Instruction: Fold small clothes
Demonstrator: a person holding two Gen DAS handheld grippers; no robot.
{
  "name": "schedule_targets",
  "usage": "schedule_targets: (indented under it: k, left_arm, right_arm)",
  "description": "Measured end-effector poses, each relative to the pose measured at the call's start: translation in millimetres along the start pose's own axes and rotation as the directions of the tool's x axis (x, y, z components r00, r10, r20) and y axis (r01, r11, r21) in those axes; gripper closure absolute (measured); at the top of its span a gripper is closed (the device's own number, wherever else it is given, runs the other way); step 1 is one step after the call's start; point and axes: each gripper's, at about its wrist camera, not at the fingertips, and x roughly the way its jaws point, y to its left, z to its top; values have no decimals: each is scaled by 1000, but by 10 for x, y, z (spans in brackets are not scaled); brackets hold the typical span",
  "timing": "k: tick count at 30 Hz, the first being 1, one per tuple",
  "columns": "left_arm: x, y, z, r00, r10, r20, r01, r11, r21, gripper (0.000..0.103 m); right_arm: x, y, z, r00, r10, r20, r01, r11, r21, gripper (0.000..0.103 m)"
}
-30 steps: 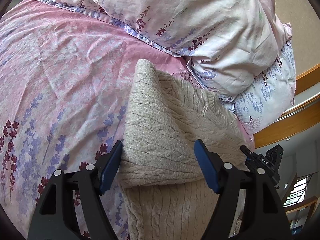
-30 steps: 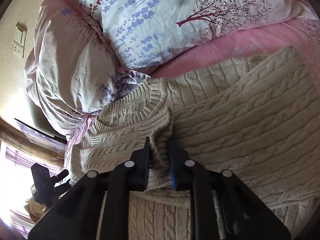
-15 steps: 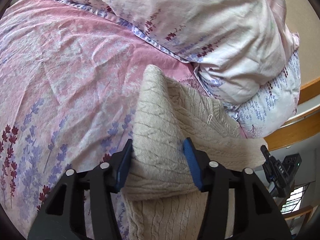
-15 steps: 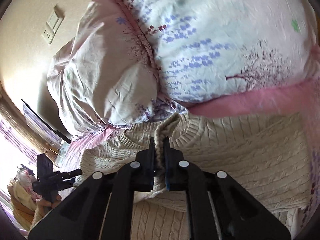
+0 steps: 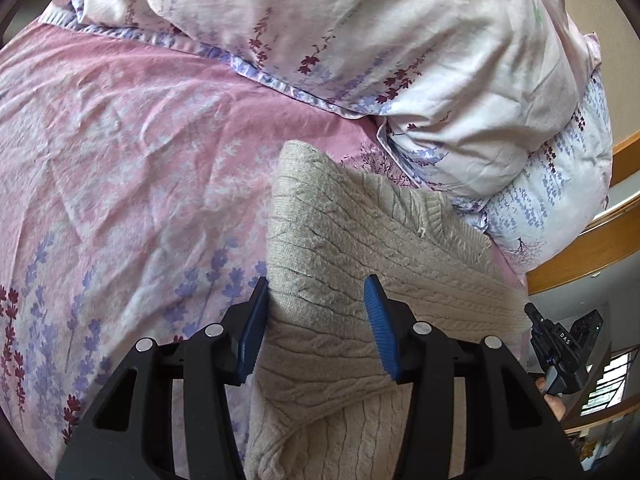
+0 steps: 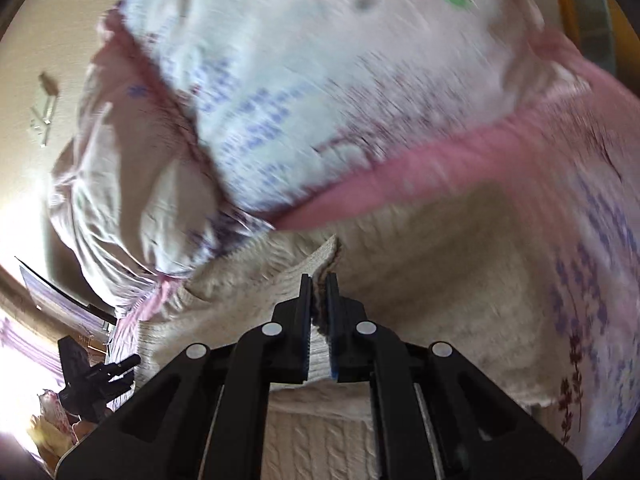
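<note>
A beige cable-knit sweater (image 5: 340, 248) lies folded on the pink floral bedspread (image 5: 120, 152). My left gripper (image 5: 316, 320) straddles the folded edge of the sweater, its blue pads partly closed with a bulge of knit between them. In the right wrist view my right gripper (image 6: 319, 304) is shut on a pinched ridge of the sweater (image 6: 420, 280) and holds it lifted; this view is motion-blurred.
Floral pillows (image 5: 360, 60) are piled at the head of the bed, close behind the sweater, and also show in the right wrist view (image 6: 300, 100). A wooden bed frame (image 5: 580, 256) runs at the right. Each wrist view shows the other gripper at its edge.
My left gripper's jaws have narrowed around the sweater's fold. My right gripper has lifted and swung with its pinched edge, tilting toward the pillows.
</note>
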Motion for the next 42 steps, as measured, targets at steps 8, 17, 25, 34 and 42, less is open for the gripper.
schedule_targets:
  k: [8, 17, 25, 34, 42]
  left_arm:
    - [15, -78, 109, 998, 51, 36, -53, 997, 52, 92]
    - [17, -13, 159, 998, 48, 34, -50, 998, 35, 93]
    - [12, -2, 142, 998, 53, 25, -54, 998, 24, 92]
    - [43, -78, 157, 989, 128, 68, -133, 988, 79, 93]
    - [-233, -135, 115, 983, 120, 138, -135, 986, 103, 89]
  right_arm:
    - [-214, 0, -73, 999, 31, 21, -32, 998, 52, 97]
    - [-83, -301, -132, 997, -7, -74, 17, 992, 124, 73]
    - [14, -133, -289, 992, -12, -125, 18, 999, 44, 77]
    - [-75, -186, -354, 994, -71, -79, 73, 997, 23, 97]
    - [-347, 180, -318, 994, -84, 64, 93, 984, -152, 66]
